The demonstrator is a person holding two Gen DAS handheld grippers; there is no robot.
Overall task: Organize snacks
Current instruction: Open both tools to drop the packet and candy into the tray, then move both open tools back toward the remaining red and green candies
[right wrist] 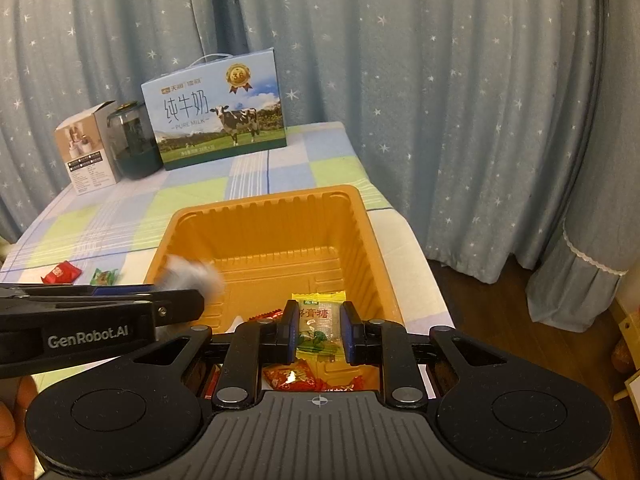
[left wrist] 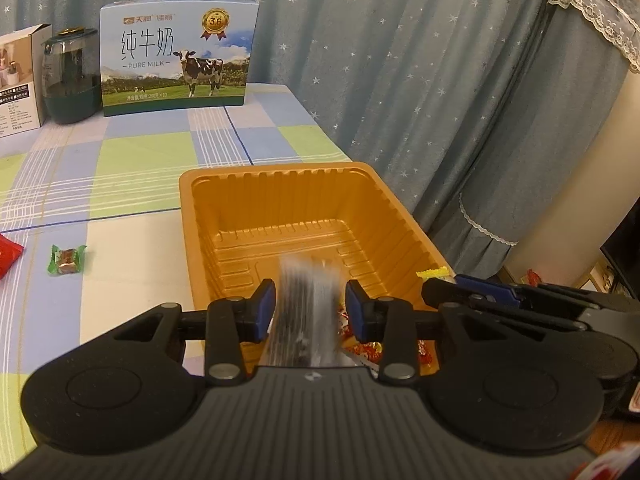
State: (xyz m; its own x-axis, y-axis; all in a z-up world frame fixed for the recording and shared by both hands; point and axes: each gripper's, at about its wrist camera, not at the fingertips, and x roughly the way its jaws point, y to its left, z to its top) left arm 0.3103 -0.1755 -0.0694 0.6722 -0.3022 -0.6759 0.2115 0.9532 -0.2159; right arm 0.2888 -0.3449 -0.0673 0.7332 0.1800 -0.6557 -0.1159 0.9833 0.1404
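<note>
An orange plastic tray [left wrist: 280, 196] stands on the checked tablecloth; it also shows in the right wrist view [right wrist: 276, 216]. My left gripper [left wrist: 310, 308] hangs over the tray's near end with a blurred silver and black snack packet [left wrist: 308, 308] between its pads; the blur hides whether the pads press on it. My right gripper [right wrist: 319, 330] is shut on a yellow and green candy packet [right wrist: 318, 324] above the tray's near right part. Red wrapped candies [right wrist: 292, 376] lie in the tray below. A green wrapped candy [left wrist: 67, 259] and a red packet [right wrist: 61, 273] lie on the cloth to the tray's left.
A pure milk carton [left wrist: 176, 56], a dark green jar [left wrist: 72, 76] and a small white box [left wrist: 20, 80] stand at the table's far end. Starred blue curtains [left wrist: 440, 60] hang behind and to the right. The table edge runs right beside the tray.
</note>
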